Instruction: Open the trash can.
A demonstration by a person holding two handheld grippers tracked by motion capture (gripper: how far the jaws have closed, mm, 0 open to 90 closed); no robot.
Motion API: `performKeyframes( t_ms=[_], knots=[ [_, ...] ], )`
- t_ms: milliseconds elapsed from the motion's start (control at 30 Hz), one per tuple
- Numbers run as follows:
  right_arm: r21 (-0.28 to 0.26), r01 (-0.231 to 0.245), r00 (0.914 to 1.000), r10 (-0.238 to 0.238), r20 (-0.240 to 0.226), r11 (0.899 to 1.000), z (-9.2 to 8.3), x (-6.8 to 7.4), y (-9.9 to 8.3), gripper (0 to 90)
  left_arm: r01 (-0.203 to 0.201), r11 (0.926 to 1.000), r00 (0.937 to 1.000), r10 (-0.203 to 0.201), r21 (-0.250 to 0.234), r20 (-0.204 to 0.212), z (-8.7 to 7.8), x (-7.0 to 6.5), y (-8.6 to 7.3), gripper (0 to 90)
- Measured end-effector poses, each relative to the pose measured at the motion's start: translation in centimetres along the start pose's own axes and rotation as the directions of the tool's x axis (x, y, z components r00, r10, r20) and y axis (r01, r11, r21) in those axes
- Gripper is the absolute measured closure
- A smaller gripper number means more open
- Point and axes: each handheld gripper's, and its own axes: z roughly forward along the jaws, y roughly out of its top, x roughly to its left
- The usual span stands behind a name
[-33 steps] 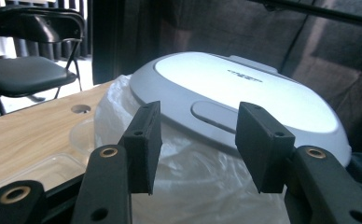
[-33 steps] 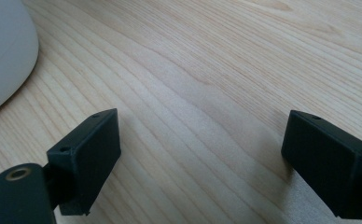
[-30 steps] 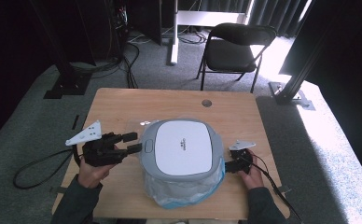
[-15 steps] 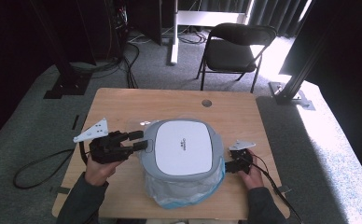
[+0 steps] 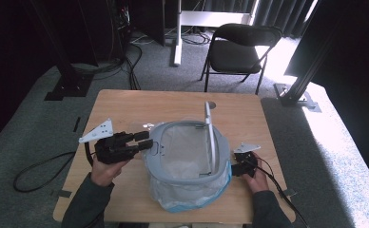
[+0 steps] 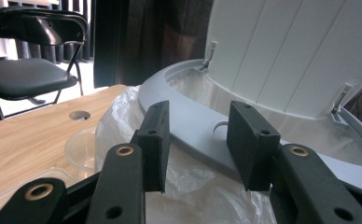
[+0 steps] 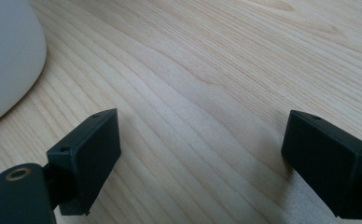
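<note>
A small bin with a grey rim [image 5: 160,142] and a clear plastic liner [image 5: 192,199] stands mid-table. Its white lid [image 5: 210,135] stands upright over the opening. My left gripper [image 5: 147,140] reaches the rim's left edge. In the left gripper view its jaws have just been closing; the grey rim [image 6: 193,116] and the liner [image 6: 193,186] show in the gap of this gripper [image 6: 200,144], with neither pad pressing on them, and the raised lid [image 6: 300,56] rises behind. My right gripper [image 5: 237,168] rests open at the bin's right side, low over bare wood [image 7: 200,163], next to the bin's white wall [image 7: 6,60].
A clear plastic container [image 6: 79,149] lies on the table [image 5: 125,104] left of the bin. There is a round cable hole [image 5: 211,104] near the far edge. A black folding chair [image 5: 239,52] stands beyond the table. A cable [image 5: 40,168] trails off the left side.
The bin's lid has swung up from shut to standing open. My left gripper has shifted right to the rim and its jaws have narrowed. The right gripper has kept still.
</note>
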Motion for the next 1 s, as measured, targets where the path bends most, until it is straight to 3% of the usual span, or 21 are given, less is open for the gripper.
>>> performKeyframes(
  t_ms=[67,133,267,367,433,533,633,700,767,800,833,967,1000],
  knots=[
    [0.001,0.001,1.0000,-0.001,-0.001,1.000,0.0,0.0,0.0,10.8,0.011,0.9999,0.9998,-0.011,-0.010,0.015,-0.1,0.2,0.0,59.4],
    [0.000,0.001,1.0000,-0.001,-0.001,1.000,0.0,0.0,0.0,10.9,0.006,1.0000,1.0000,-0.006,-0.004,0.004,-0.1,0.4,0.1,57.2],
    [0.000,0.001,1.0000,-0.001,-0.002,1.000,0.0,0.0,0.0,10.8,0.003,1.0000,0.9994,-0.003,-0.003,-0.036,-0.7,1.0,0.2,54.8],
    [0.000,0.001,1.0000,-0.001,-0.002,1.000,0.0,0.0,0.0,10.8,0.010,1.0000,0.9949,-0.009,0.002,-0.100,-1.4,2.2,-0.1,53.9],
    [0.000,0.002,1.0000,-0.002,-0.003,1.000,0.0,0.0,0.0,10.8,0.015,0.9998,0.9889,-0.012,0.015,-0.148,-1.7,3.1,-0.5,53.4],
    [0.001,0.003,1.0000,-0.003,-0.004,1.000,0.0,0.0,0.0,10.8,0.016,0.9991,0.9746,-0.007,0.039,-0.224,-2.0,4.6,-1.2,53.4],
    [0.001,0.004,1.0000,-0.004,-0.005,1.000,0.0,0.0,0.0,10.8,0.030,0.9985,0.9622,-0.016,0.045,-0.272,-2.2,6.1,-1.8,52.9],
    [0.001,0.004,1.0000,-0.004,-0.005,1.000,0.0,0.0,0.0,10.8,0.037,0.9975,0.9502,-0.017,0.060,-0.311,-2.2,7.1,-2.2,52.6],
    [0.001,0.003,1.0000,-0.003,-0.005,1.000,0.0,0.0,0.0,10.8,0.046,0.9972,0.9477,-0.025,0.060,-0.318,-2.2,7.6,-2.4,52.2],
    [0.001,0.003,1.0000,-0.003,-0.005,1.000,0.0,0.0,0.0,10.8,0.056,0.9959,0.9385,-0.029,0.071,-0.344,-2.2,8.3,-2.8,52.0],
    [0.001,0.004,1.0000,-0.004,-0.005,1.000,0.0,0.0,0.0,10.8,0.060,0.9953,0.9359,-0.030,0.076,-0.351,-2.2,8.6,-3.0,51.8],
    [0.001,0.004,1.0000,-0.004,-0.005,1.000,0.0,0.0,0.0,10.8,0.086,0.9924,0.9266,-0.047,0.088,-0.373,-1.9,9.2,-4.0,51.2],
    [0.001,0.004,1.0000,-0.004,-0.005,1.000,0.0,0.0,0.0,10.8,0.091,0.9915,0.9270,-0.050,0.093,-0.372,-1.9,9.3,-4.4,51.1]
  ],
)
